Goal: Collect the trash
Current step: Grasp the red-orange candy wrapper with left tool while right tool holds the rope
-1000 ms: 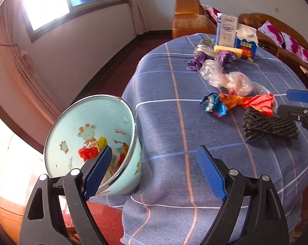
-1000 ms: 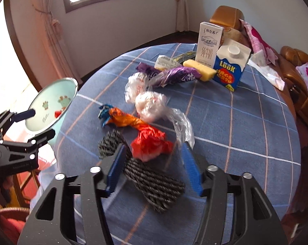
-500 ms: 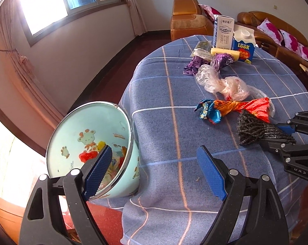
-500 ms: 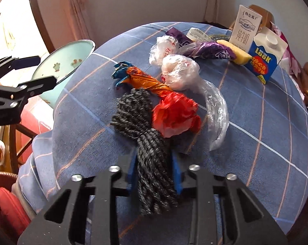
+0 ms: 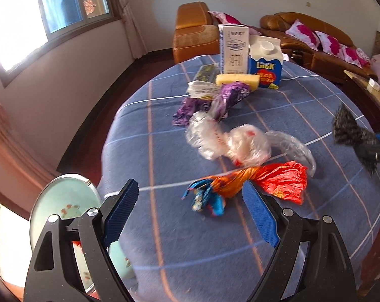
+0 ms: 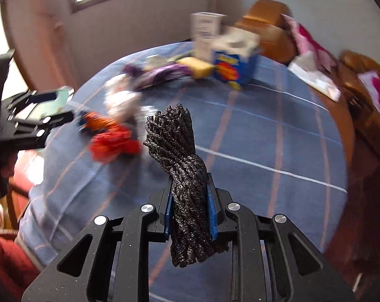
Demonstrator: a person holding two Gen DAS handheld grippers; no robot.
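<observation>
My right gripper is shut on a black crumpled wrapper and holds it above the blue checked tablecloth; the wrapper also shows at the right edge of the left wrist view. My left gripper is open and empty, just in front of an orange, red and blue wrapper. Clear plastic bags and a purple wrapper lie further back. The pale green bin stands off the table edge at lower left.
A white carton, a blue and white Look carton and a yellow sponge stand at the table's far side. Brown sofas with pink cushions lie behind. A wooden side table is at right.
My right gripper closed on the black wrapper and lifted it off the table. My left gripper moved from over the bin toward the orange wrapper.
</observation>
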